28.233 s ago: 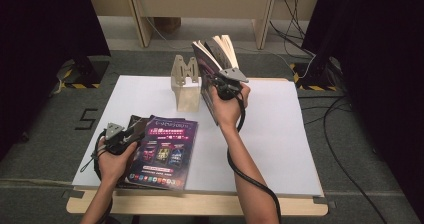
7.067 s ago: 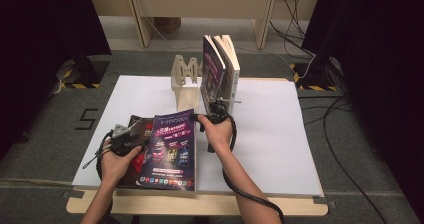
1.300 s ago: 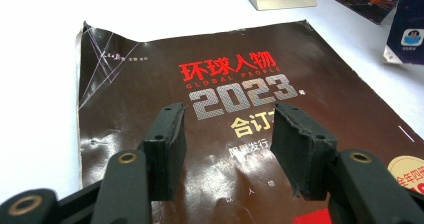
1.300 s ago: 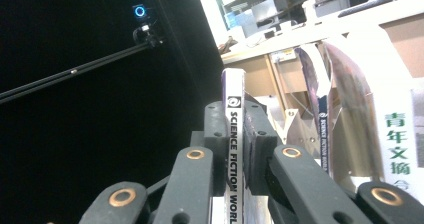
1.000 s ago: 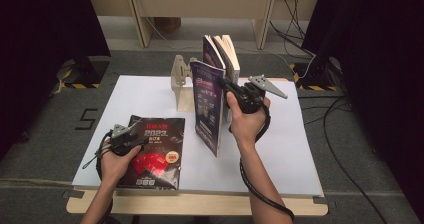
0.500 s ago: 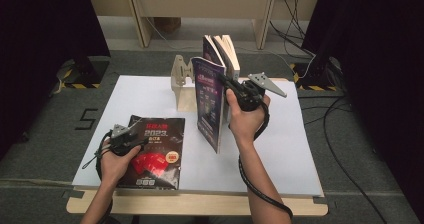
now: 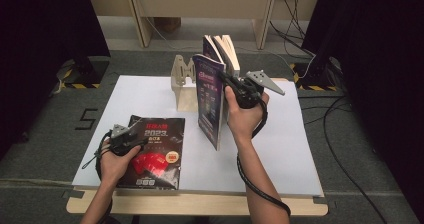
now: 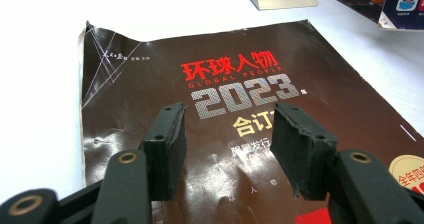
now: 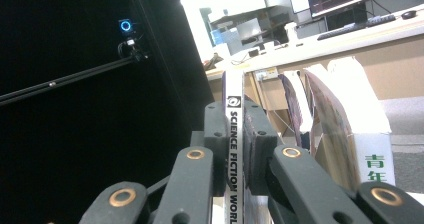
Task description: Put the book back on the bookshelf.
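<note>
Desk [image 7: 300, 149] white-topped, wide bare stretch right of centre and along the far left edge. Wooden book stand [image 7: 184, 81] at far middle, upright books [image 7: 225, 51] leaning just beside it. Purple magazine [image 7: 210, 101] held upright on its lower edge mid-desk, near the books; right gripper [image 7: 231, 82] has its fingers [image 9: 255, 149] clamped on the spine. Dark magazine [image 7: 155, 151] lies flat near the front-left edge, top corner creased. Left gripper [image 7: 135, 140] rests over its left margin, fingers [image 8: 167, 154] spread apart above the cover, nothing between them.
</note>
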